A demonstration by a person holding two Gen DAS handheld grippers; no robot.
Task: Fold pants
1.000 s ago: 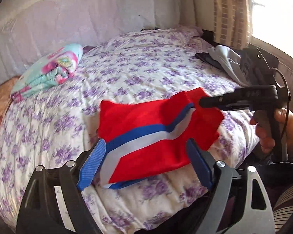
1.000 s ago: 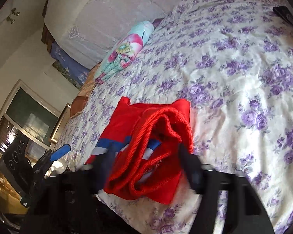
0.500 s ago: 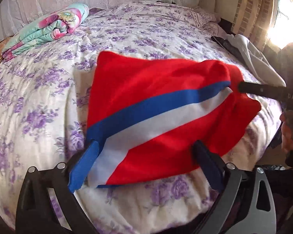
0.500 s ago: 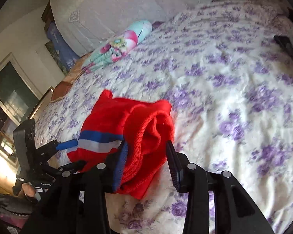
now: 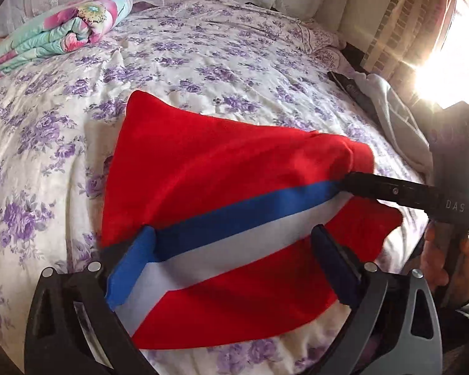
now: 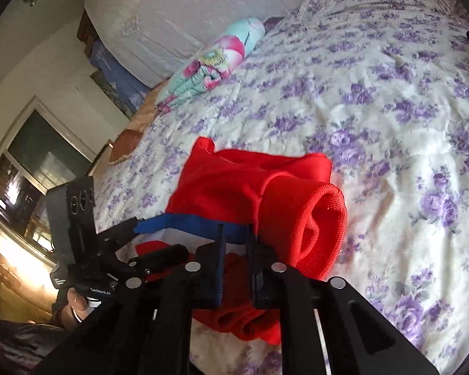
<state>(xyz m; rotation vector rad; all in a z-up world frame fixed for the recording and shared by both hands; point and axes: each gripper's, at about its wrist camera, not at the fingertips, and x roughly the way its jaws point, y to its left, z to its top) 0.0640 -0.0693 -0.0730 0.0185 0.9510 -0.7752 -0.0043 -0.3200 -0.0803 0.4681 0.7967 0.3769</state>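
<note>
Red pants (image 5: 209,181) with a blue and white side stripe lie folded on the flowered bed near its front edge; they also show in the right wrist view (image 6: 265,193). My left gripper (image 5: 234,262) is open, its blue-padded fingers (image 5: 131,265) straddling the near end of the stripe. My right gripper (image 6: 234,250) is shut on the pants at the waistband end; in the left wrist view its black fingers (image 5: 359,184) pinch the blue stripe at the right.
A rolled floral blanket (image 5: 62,34) lies at the back left of the bed (image 5: 203,62). A grey-white garment (image 5: 397,118) and a dark object (image 5: 353,90) lie at the bed's right edge by a bright window. The headboard (image 6: 178,18) is behind.
My right gripper has closed from open onto the pants' waistband end. My left gripper has moved closer and lower over the stripe, still open.
</note>
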